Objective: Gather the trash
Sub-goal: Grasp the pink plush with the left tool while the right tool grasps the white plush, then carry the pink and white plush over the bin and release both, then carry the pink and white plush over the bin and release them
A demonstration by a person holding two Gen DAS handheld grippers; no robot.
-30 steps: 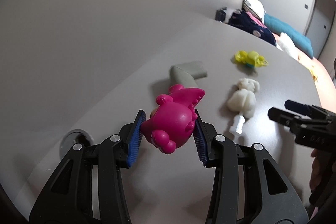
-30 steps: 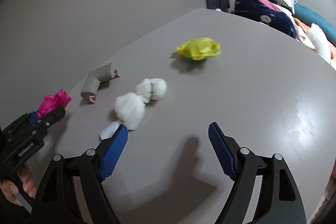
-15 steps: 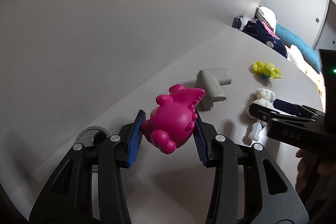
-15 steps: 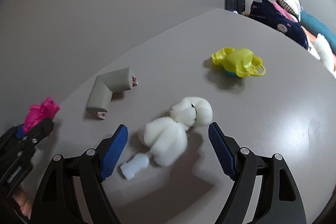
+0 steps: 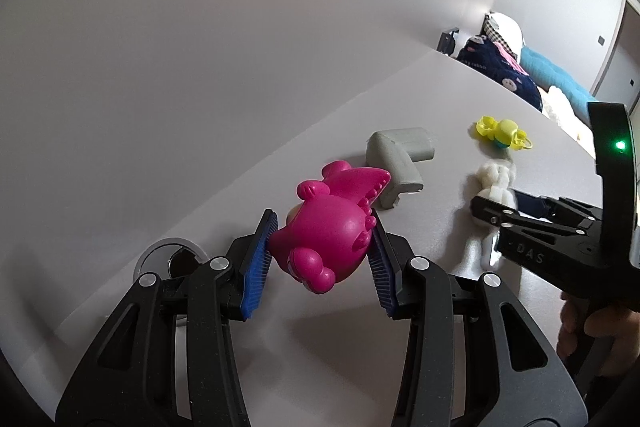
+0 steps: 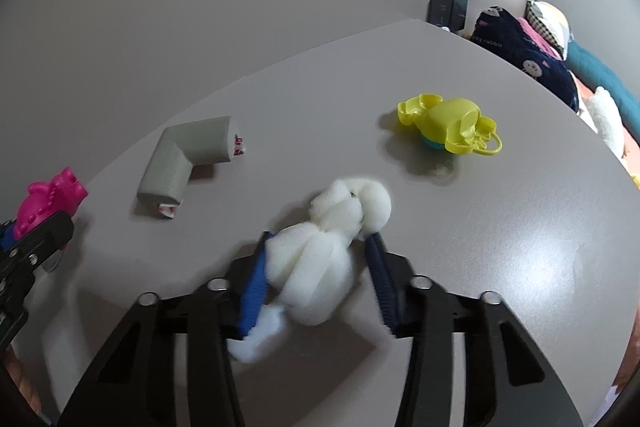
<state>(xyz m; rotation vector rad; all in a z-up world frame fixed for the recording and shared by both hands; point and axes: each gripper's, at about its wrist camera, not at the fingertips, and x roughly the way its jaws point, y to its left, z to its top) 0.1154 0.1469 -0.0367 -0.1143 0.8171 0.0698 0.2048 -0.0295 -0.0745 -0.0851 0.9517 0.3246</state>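
Note:
My left gripper [image 5: 320,267] is shut on a pink toy dinosaur [image 5: 330,227] and holds it above the grey table [image 5: 460,87]. My right gripper [image 6: 316,279] is closing around a white sponge brush [image 6: 316,259] that lies on the table; the left pad touches it, the right pad is close beside it. The brush also shows in the left wrist view [image 5: 494,179], partly behind the right gripper. The pink toy shows at the left edge of the right wrist view [image 6: 48,199].
A grey L-shaped foam corner guard [image 6: 188,159] lies left of the brush. A yellow plastic toy [image 6: 452,127] lies behind it. A round cable hole [image 5: 168,259] sits in the table at left. Cushions and clothes [image 6: 528,55] lie beyond the far edge. A wall runs along the back.
My right gripper has moved forward over the white brush and narrowed its jaws around it. My left gripper has drawn back to the left, still holding the pink toy.

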